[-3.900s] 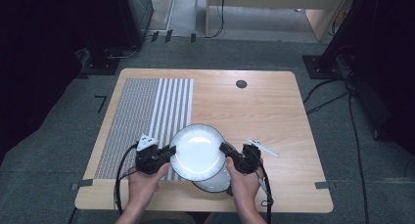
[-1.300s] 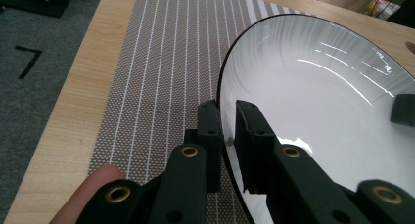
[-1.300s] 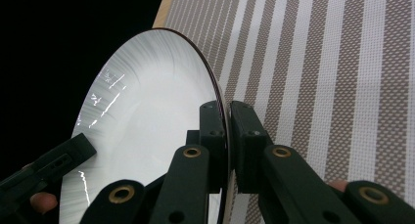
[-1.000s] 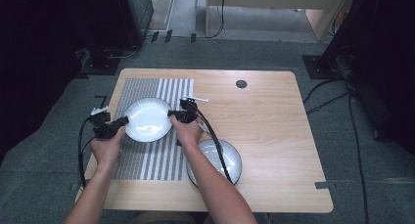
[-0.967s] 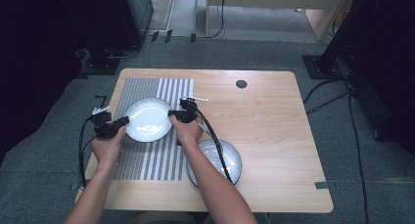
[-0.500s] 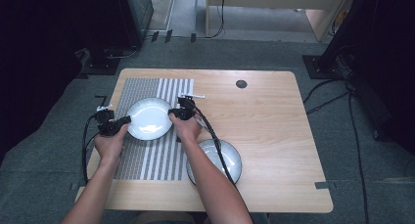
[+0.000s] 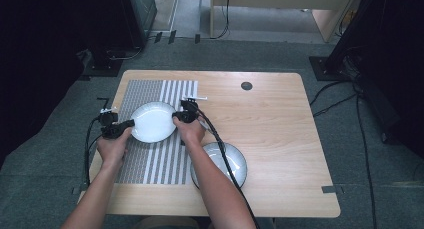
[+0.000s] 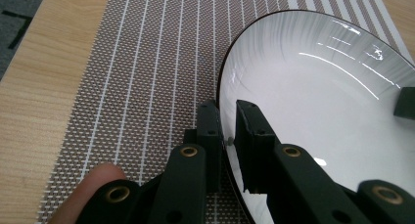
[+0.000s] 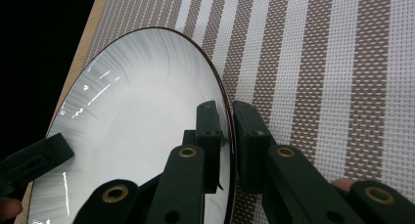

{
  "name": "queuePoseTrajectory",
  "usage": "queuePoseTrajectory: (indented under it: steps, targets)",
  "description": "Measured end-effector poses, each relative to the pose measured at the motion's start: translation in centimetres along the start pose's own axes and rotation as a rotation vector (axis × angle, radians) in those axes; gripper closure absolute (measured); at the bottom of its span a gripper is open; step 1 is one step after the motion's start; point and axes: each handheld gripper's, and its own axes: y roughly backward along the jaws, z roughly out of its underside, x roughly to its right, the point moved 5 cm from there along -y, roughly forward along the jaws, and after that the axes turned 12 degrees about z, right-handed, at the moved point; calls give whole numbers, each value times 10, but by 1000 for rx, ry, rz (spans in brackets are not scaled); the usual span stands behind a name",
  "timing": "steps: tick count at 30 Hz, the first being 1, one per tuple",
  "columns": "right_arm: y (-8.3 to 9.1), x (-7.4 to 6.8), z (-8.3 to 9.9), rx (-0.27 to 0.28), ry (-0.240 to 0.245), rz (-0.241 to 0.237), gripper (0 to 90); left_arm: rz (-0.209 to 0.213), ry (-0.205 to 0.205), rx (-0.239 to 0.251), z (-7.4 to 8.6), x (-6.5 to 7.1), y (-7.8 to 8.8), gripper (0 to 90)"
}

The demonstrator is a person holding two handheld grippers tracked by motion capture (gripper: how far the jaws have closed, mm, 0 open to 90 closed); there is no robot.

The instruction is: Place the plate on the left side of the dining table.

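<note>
Your white plate [image 7: 153, 121] is glossy with a thin dark rim – left gripper [image 8: 228, 136] and right gripper [image 9: 229, 136] both pinch its edge; your forearm covers part of the grey bowl [image 7: 232, 161].

The round white glazed plate [image 7: 152, 121] you hold has a thin dark line along its rim and faint grey brush-like streaks inside. Under it lies a woven placemat [image 7: 150, 161], brown-grey with fine white lines on one part and broad white stripes on the other. Your left hand-held gripper [image 8: 227, 136] and right hand-held gripper [image 9: 230, 131] are black with brass-coloured rivets. The desk [image 7: 280, 119] is pale wood grain. The second round dish [image 7: 227, 161] looks grey.
</note>
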Motion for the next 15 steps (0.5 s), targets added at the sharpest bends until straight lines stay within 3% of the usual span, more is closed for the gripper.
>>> queuePoseTrajectory:
  steps: [10, 15]
  targets:
    - [4, -1, 1, 3, 25, -4, 831, 5, -11, -12, 0, 1, 3, 818]
    - [4, -1, 2, -10, 43, 11, 823, -5, -47, -44, 0, 3, 5, 808]
